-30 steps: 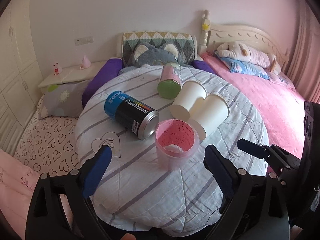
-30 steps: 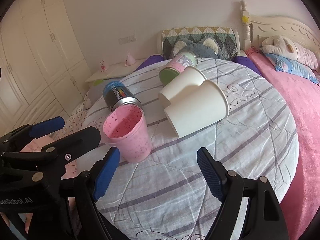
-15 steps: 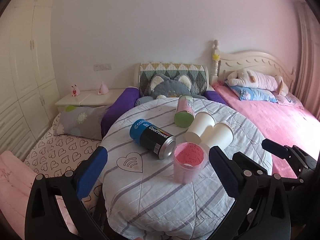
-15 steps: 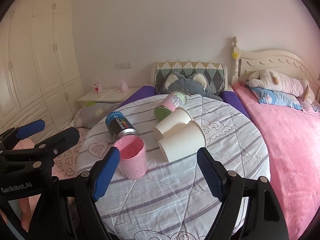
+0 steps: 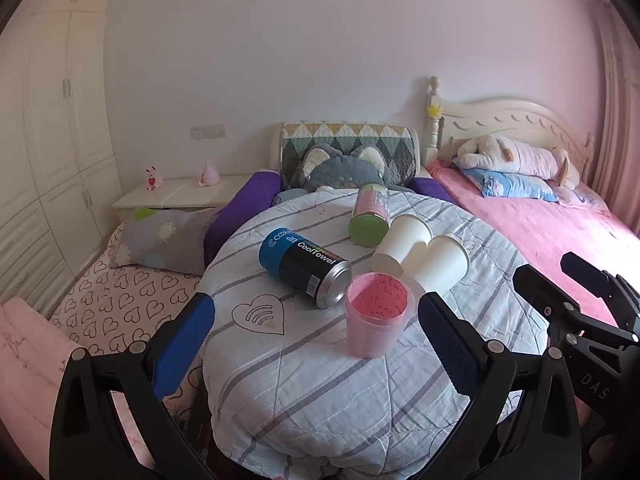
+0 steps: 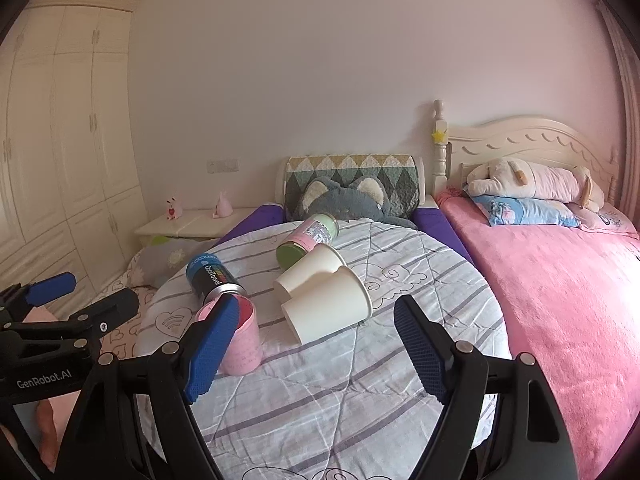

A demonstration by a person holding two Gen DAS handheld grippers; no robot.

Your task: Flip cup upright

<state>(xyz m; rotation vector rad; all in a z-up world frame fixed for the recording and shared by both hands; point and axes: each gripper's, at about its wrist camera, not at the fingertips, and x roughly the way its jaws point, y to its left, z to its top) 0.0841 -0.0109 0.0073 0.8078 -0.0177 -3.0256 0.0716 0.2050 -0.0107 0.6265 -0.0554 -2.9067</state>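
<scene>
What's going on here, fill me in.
A person holds a gripper in each hand over a round table covered with a striped cloth. The pink cup stands upright, mouth up. Two white paper cups lie on their sides, touching each other, beside a blue and black can and a green-lidded jar, also lying down. The left gripper and right gripper are open, holding nothing.

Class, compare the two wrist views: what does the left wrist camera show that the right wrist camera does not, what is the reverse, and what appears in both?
Only the left wrist view shows the right gripper from the side, at its right edge, open.

Only the right wrist view shows the left gripper from the side, at its left edge, open.

Both show the upright pink cup, two white paper cups lying side by side, the CoolTowel can and the green-lidded jar on the striped round table.
</scene>
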